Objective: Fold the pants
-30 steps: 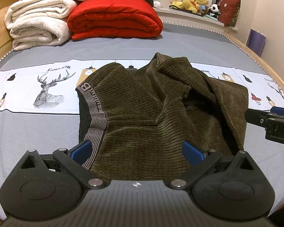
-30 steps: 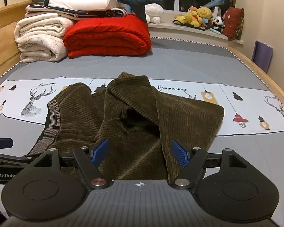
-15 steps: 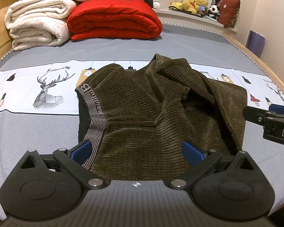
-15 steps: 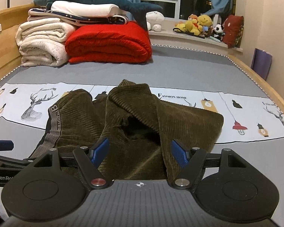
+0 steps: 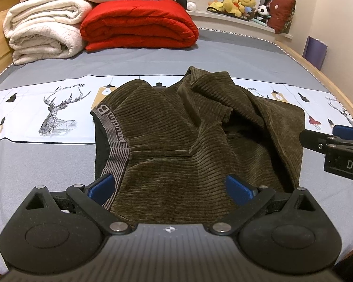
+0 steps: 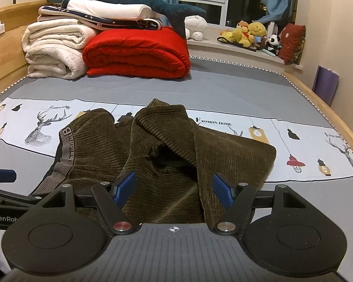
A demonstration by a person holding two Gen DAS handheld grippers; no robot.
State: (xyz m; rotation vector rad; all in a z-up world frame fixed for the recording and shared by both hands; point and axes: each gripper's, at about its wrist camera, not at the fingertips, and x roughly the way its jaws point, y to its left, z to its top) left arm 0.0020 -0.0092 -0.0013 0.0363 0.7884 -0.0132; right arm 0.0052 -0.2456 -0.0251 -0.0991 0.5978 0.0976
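Note:
Dark olive corduroy pants (image 5: 188, 141) lie rumpled in a loose heap on the grey bed sheet (image 5: 47, 164), with the grey lettered waistband (image 5: 113, 131) on the left. They also show in the right wrist view (image 6: 167, 155). My left gripper (image 5: 169, 186) is open, its blue pads either side of the near edge of the pants, low over the cloth. My right gripper (image 6: 174, 188) is open over the right part of the heap, in front of a dark fold opening (image 6: 171, 157). Each gripper shows at the edge of the other's view.
A white printed strip with deer drawings (image 5: 58, 112) crosses the bed under the pants. A folded red quilt (image 5: 138, 25) and rolled white blankets (image 5: 44, 35) lie at the far end. Plush toys (image 6: 247, 35) sit on the window ledge. The wooden bed rail (image 6: 317, 101) runs along the right.
Both grippers stay open in nearly the same place. The right wrist view has lifted and tilted up slightly, showing more of the room. The pants have not moved.

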